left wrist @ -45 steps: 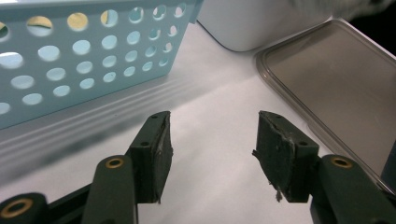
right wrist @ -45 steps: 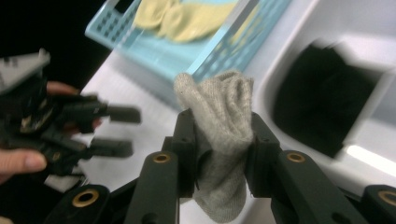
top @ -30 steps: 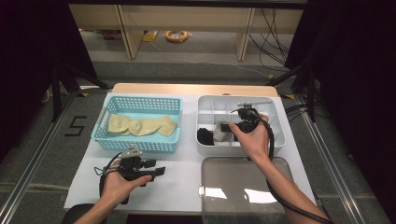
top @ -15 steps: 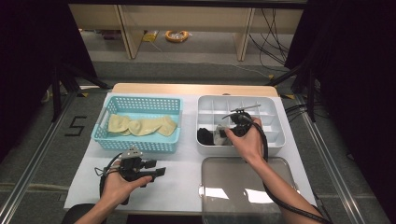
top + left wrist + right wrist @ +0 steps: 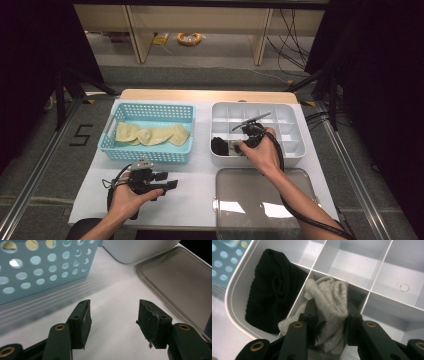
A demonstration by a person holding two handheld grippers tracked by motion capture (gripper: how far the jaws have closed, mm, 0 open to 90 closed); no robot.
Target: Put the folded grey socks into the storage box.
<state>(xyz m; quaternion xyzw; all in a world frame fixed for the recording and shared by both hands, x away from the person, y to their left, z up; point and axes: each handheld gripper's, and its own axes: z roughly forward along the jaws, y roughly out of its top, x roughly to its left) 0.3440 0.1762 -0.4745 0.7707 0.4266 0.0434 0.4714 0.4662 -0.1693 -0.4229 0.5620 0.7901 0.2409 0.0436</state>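
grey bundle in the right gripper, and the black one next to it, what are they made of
The grey bundle between the right gripper jaws looks like soft, fuzzy knit fabric, likely a sock. The black bundle shows ribbed knit rows, matte. The divided box looks like smooth white plastic.

A black "5" is marked on the floor (image 5: pixel 80 135) left of the table.

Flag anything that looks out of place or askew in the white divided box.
The grey sock, between the right gripper jaws, is not fully in its compartment: one corner drapes over the divider toward the black sock. The pad on the left gripper looks frayed.
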